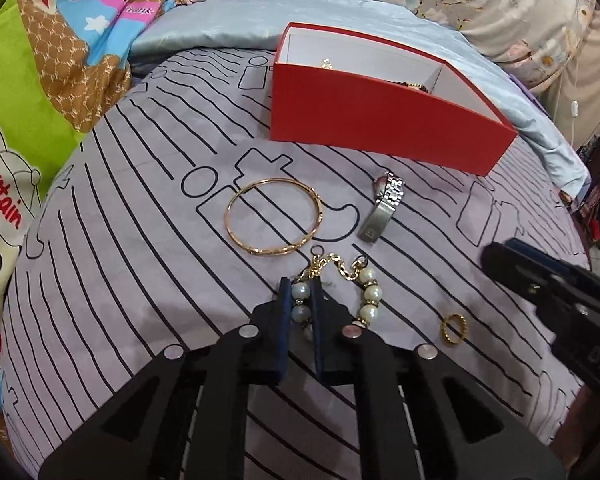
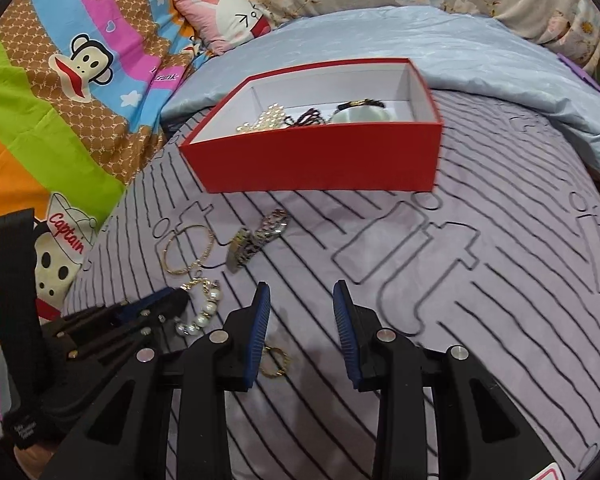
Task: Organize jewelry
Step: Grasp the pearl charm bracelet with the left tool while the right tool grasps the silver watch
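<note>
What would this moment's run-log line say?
left gripper: shut on pearl-and-gold-chain bracelet | right gripper: open, empty | gold bangle, silver watch: outside red cardboard box

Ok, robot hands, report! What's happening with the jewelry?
Left gripper shut on pearl bracelet. Right gripper open, empty, above gold ring. Red box path clear.

Left gripper (image 1: pixel 300 286) angled steeply downward, its blue-padded jaws pinched nearly together on a strand of pearl beads. Right gripper (image 2: pixel 302 294) close alongside, also angled down, jaws parted and empty.

Glossy pearl bracelet (image 1: pixel 332 296), shiny gold bangle (image 1: pixel 274 216), steel watch (image 1: pixel 384 204), matt red card box (image 1: pixel 380 128).
</note>
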Action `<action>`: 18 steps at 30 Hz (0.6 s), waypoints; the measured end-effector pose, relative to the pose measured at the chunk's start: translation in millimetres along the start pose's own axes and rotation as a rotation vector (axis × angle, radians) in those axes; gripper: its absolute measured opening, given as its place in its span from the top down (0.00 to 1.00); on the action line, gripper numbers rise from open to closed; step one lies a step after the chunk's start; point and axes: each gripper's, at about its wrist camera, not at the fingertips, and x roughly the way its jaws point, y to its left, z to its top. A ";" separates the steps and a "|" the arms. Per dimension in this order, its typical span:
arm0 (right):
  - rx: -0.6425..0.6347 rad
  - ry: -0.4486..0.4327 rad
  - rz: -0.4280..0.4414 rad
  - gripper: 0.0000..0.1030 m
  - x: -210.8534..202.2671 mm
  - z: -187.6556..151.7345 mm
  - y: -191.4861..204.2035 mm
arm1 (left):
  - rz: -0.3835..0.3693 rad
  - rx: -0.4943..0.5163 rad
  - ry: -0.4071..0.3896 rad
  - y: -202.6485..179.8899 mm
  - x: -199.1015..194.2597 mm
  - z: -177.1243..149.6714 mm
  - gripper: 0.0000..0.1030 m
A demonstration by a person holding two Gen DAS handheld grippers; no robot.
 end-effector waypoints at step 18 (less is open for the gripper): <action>0.008 0.065 0.010 0.69 64.2 27.6 34.6 | -0.039 -0.057 -0.040 38.4 -46.5 5.0 0.92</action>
